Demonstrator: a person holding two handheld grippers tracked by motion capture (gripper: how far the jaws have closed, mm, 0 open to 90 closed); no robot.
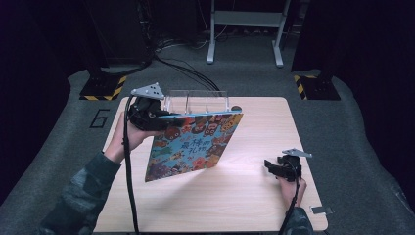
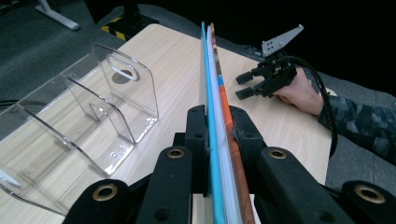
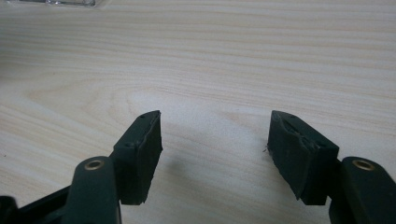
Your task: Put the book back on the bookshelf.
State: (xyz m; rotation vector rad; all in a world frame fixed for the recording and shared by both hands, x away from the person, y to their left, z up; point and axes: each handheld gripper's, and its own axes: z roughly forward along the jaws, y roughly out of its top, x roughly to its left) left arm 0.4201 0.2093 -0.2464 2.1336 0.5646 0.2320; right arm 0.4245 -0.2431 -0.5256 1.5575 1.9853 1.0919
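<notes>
Now I am holding the book in my left claw, and the jaws are closed firmly on its edge; in the left claw view the black pads are pressing both sides of the thin cover. The book is lifted off the counter and is hanging tilted in the air, with its upper edge near the clear rack at the far side of the counter. The rack is standing with its slots free, and I think the book is meant to go in one of them.

So, as I judge it, the picking up is done, but the placing is not yet done: the book is not yet between the dividers, and it must be turned upright and lowered in.

My right claw is resting low at the right side of the counter, well apart from the book. Its jaws are standing partly open with nothing between them, only bare wood under them.
</notes>
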